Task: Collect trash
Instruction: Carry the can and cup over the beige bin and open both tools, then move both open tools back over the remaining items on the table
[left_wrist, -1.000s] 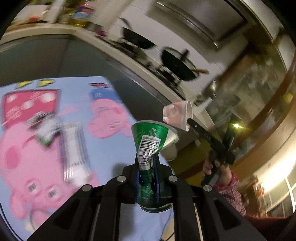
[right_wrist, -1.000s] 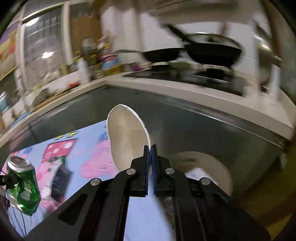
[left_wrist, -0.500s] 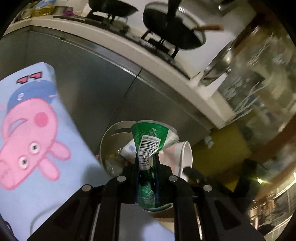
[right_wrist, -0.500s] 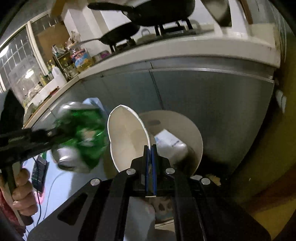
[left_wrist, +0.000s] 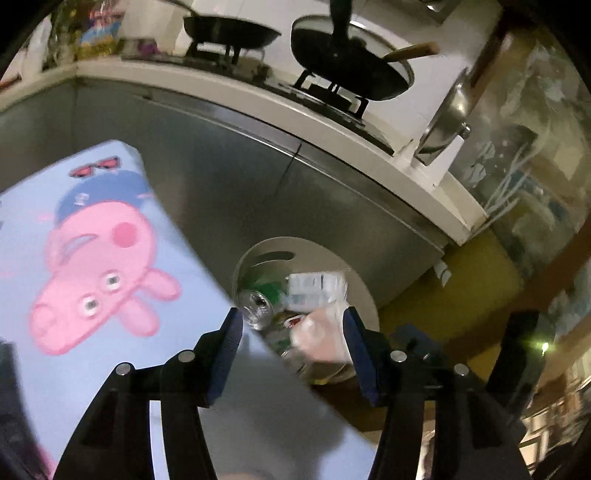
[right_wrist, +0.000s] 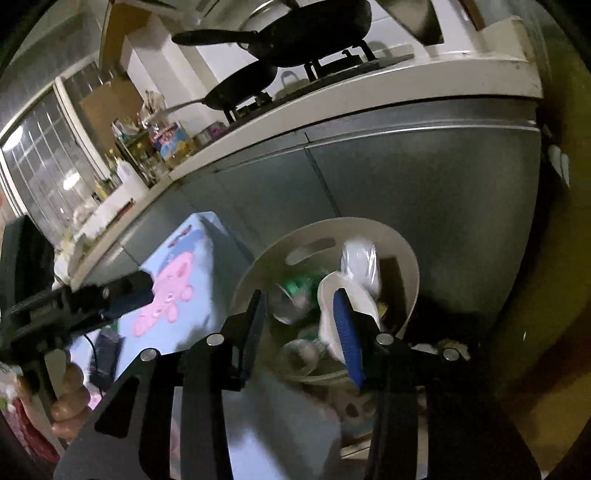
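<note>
Both pairs of jaws had just been opening and were seen released, nothing gripped between them. The left gripper (left_wrist: 291, 325) and the right gripper (right_wrist: 299, 325) were held just above the bin (right_wrist: 406, 258), a pale round one with a slot handle in its wall. The green can (left_wrist: 258, 308) was seen inside the bin, tipped with its silvery end up, and the white paper cup (right_wrist: 332, 295) lay in it too, beside a clear plastic wrapper (right_wrist: 360, 264) and other rubbish. These two pieces could be judged as collected; whether more trash was left on the bench could not be told, since little of it showed.

Beside the bin lay the bench (left_wrist: 110, 332), covered in a light blue cloth with a pink cartoon pig. Behind the bin stood grey cabinet doors (left_wrist: 240, 177) under a pale kitchen worktop (right_wrist: 369, 92), where dark pans (left_wrist: 351, 70) sat on a hob. Yellow flooring was seen beyond the bin.
</note>
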